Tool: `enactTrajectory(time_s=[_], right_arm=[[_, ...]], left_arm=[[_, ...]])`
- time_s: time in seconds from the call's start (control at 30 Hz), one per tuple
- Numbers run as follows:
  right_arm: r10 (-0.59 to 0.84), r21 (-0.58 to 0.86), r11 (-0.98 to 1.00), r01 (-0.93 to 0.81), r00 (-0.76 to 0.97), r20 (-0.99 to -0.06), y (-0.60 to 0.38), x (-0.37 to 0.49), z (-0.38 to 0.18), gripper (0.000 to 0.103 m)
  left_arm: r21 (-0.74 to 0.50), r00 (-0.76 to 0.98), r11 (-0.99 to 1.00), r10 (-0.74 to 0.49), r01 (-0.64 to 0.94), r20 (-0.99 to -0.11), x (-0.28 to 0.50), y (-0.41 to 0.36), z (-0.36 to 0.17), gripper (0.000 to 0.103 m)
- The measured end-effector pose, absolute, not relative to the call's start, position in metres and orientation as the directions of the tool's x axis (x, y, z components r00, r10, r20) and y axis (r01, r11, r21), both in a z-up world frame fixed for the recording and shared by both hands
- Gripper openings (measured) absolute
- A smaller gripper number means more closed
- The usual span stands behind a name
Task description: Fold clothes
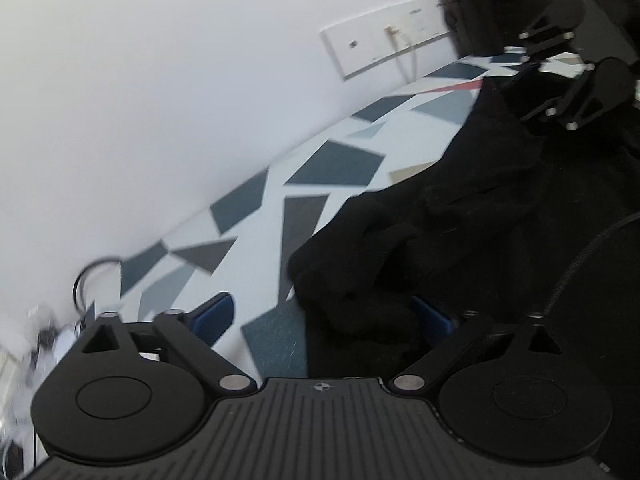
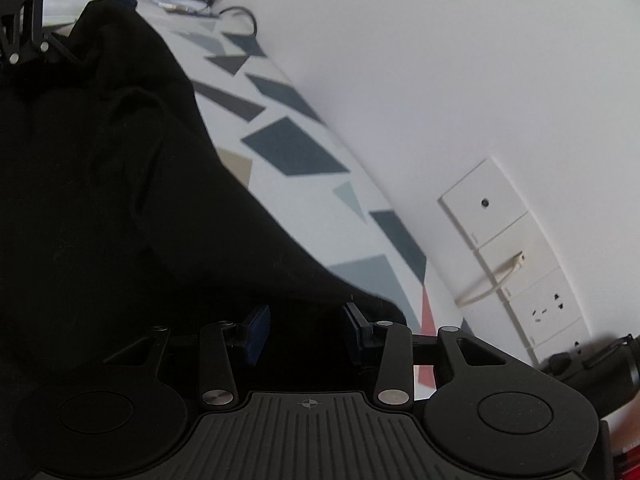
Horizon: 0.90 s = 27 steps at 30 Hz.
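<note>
While the black, soft-looking cloth garment (image 1: 460, 216) is bunched in loose heaps on the table with the white top and grey-blue geometric patches (image 1: 280, 216), this looks to me like the opening step: getting hold of two edges so it can be spread flat before any fold. It lies along the table's near side, well apart from the far edge that meets the plain white wall (image 1: 160, 80).

The left gripper (image 1: 324, 320) has its blue-padded fingers (image 1: 214, 316) spread wide, one over bare tabletop, the other half hidden by a fold of the fabric, so it's straddling the cloth edge and pinching nothing yet. The right gripper (image 2: 306, 330) also has its fingers apart, with dark fabric lying between them. I can't tell if the pads touch it.

Next move, I'd guess: both need to close on the hem and pull apart so the wrinkles come out. Thin fabric slips easily, so a deep bite would help.

As for direction, the garment's long axis seems to run from one gripper to the other, roughly parallel to the wall edge of the table. Which end is collar or hem, honestly can't tell, it's all black lumps.

Further out there's a white wall socket panel (image 2: 516, 264) with a pale cable plugged in.
</note>
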State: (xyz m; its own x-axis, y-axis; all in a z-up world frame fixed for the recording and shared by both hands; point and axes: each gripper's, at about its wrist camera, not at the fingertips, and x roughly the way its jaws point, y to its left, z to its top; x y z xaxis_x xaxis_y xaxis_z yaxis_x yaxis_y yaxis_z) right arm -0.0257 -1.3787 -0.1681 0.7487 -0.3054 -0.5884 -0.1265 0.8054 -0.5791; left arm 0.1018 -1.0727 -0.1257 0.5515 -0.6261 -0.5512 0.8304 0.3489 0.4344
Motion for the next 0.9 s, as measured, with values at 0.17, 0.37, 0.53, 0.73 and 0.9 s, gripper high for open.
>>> enactTrajectory(time_s=[0.17,0.37,0.53,0.73,0.9], right_arm=[[-0.277,-0.604,0.783,-0.147,0.787,-0.551,-1.377,-0.024,-0.17,0.042],[-0.237,-0.563,0.807,-0.176,0.777,-0.583,-1.384,-0.02,-0.175,0.007],[-0.143,-0.404,0.908,-0.115,0.819,-0.556,-1.405,-0.027,-0.155,0.005],[-0.094,-0.191,0.982,-0.002,0.866,-0.491,-1.442,-0.023,-0.13,0.002],[-0.169,0.018,0.979,0.203,0.86,-0.481,-1.491,0.009,-0.136,0.002]], left_arm=[[0.518,0.541,0.258,-0.656,0.816,-0.526,0.088,-1.078,-0.124,0.076],[0.48,0.508,0.246,-0.658,0.842,-0.555,0.099,-1.085,-0.121,0.026],[0.33,0.463,0.328,-0.696,0.885,-0.549,0.125,-1.079,-0.097,0.016],[0.036,0.401,0.45,-0.754,0.892,-0.52,0.175,-1.077,-0.071,0.015],[-0.188,0.392,0.561,-0.744,0.806,-0.541,0.232,-1.09,-0.086,0.022]])
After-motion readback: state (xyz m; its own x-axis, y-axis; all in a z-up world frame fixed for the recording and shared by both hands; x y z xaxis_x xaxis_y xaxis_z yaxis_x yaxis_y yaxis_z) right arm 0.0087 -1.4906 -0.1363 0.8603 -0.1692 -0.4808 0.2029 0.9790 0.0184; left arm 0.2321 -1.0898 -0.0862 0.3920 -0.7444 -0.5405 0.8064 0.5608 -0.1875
